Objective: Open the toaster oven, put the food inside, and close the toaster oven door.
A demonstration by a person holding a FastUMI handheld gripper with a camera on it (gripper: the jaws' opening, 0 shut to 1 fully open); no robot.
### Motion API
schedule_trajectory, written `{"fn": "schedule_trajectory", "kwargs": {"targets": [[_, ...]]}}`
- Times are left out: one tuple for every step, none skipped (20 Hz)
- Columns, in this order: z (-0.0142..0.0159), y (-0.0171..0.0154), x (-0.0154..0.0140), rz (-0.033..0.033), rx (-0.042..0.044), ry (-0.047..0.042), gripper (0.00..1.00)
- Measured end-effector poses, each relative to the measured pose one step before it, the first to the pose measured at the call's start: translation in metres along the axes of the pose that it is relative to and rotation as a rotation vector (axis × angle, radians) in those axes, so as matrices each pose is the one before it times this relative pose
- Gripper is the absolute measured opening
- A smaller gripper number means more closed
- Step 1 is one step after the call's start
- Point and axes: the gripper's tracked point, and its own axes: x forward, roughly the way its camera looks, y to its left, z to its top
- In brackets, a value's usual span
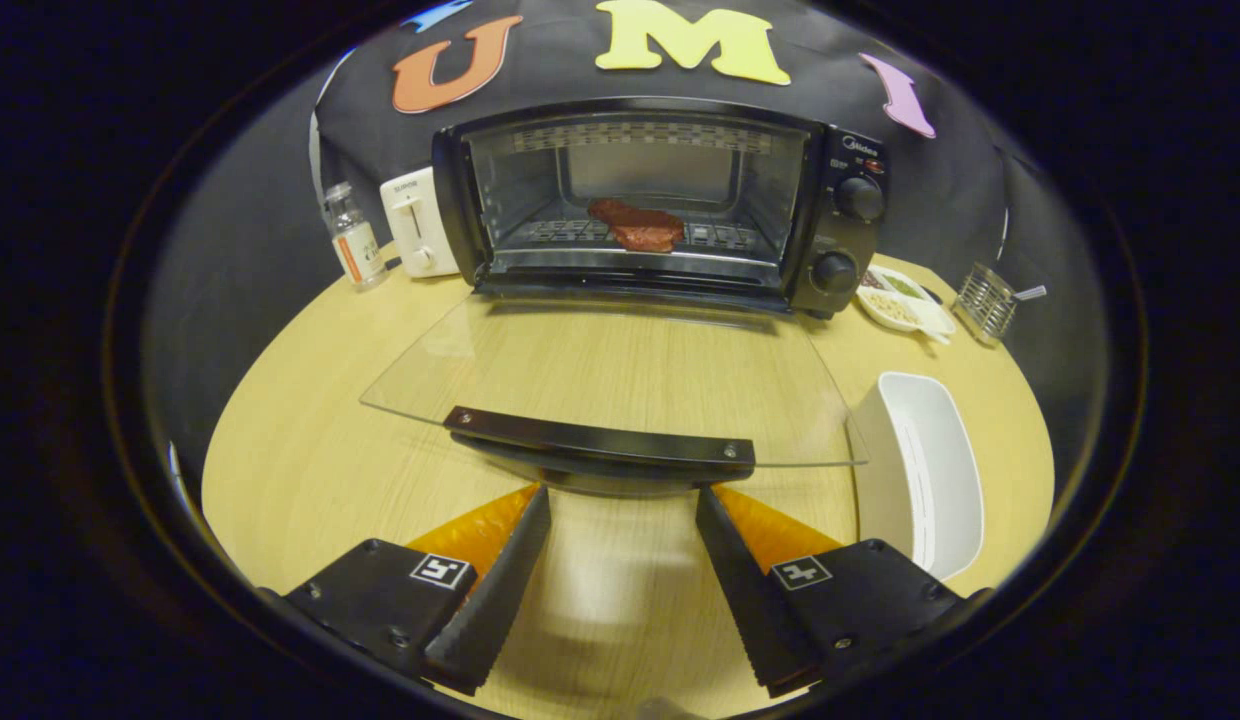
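Jaws spread wide at bottom centre of the frame, gripper point(623, 500) holding nothing, bare desk point(310, 470) showing between the two fingers. Just ahead of the tips, the black door handle point(598, 440) of the toaster oven door point(600, 370), glass panel folded fully down and lying flat above the desk, mid-frame. Tips sit close under the handle, contact not clear. Beyond the door, toaster oven point(660, 200) at upper centre, cavity open. Food point(637, 225), a reddish-brown meat piece, lies on the wire rack point(570, 232) inside, roughly centred. Two black knobs point(848, 235) on the oven's right panel, one above the other.

Lower right of the frame, beside the right finger and the door's right edge: white rectangular tray point(925, 470). Upper right, next to the oven: white divided dish point(905, 300) with bits of food in it, then a small wire holder point(985, 300) further right. Upper left, left of the oven: white toaster point(418, 220), touching or nearly touching the oven side, and a small clear bottle point(354, 238) with an orange-and-white label further left.
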Motion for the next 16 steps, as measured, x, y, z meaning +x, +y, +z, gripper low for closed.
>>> {"fn": "schedule_trajectory", "kwargs": {"targets": [[0.00009,0.00019,0.00066,0.00073,-0.00149,0.00475,0.95],[0.00057,0.00045,0.00061,0.00081,-0.00046,0.00166,0.95],[0.00119,-0.00021,-0.00080,0.00024,-0.00412,0.00034,0.95],[0.00006,-0.00008,-0.00085,0.00043,-0.00219,0.00079,0.95],[0.00172,-0.00045,-0.00205,-0.00012,-0.00124,0.00166,0.95],[0.00127,-0.00009,-0.00209,-0.00150,0.00289,0.00698,0.95],[0.00248,0.00004,-0.00321,0.00375,0.00454,0.00675,0.95],[0.00302,0.00185,-0.00287,0.00620,0.00227,-0.00153,0.95],[0.00540,-0.00111,-0.00348,-0.00222,-0.00168,-0.00482,0.95],[0.00574,-0.00103,-0.00325,-0.00270,-0.00404,-0.00487,0.94],[0.00578,-0.00073,-0.00308,-0.00128,0.00013,-0.00794,0.95],[0.00864,-0.00048,-0.00346,0.00083,0.00206,-0.00797,0.95],[0.00778,-0.00110,-0.00194,-0.00020,0.00422,-0.00699,0.95],[0.00767,-0.00220,-0.00231,-0.00345,0.00558,-0.00653,0.94],[0.00847,-0.00248,-0.00160,-0.00485,0.00583,-0.00566,0.94],[0.00698,-0.00169,-0.00164,-0.00384,0.00578,-0.00524,0.95]]}}
